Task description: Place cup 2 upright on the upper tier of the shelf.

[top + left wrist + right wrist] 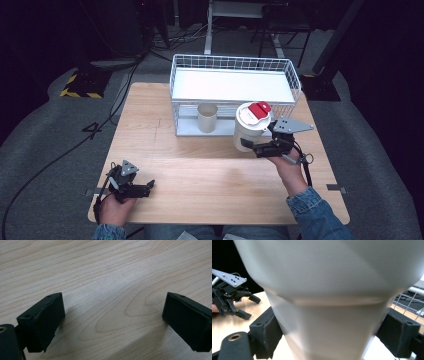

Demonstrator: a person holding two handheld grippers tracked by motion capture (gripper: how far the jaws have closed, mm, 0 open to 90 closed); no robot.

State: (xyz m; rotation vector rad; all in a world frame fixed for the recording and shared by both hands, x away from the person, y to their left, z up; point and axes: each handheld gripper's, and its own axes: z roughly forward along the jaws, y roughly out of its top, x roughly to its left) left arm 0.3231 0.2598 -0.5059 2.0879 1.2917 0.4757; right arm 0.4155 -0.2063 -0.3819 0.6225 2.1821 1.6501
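Right gripper (248, 145) is clamping the white tumbler (250, 127) between its jaws, just in front of the wire basket (235, 65). Left gripper (148, 187) is resting on the worktop (200, 170), jaws apart, nothing between.

Wooden table (200, 170) carrying a wire rack

A white wire basket rack (235, 90) is standing at the table's far edge, a small beige cup (207, 117) is sitting on its lower shelf, and bare pale wood is stretching across the near half.

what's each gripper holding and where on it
The right gripper clamps the white cup by its lower body, below the red-lidded top. The left gripper is open and holds nothing.
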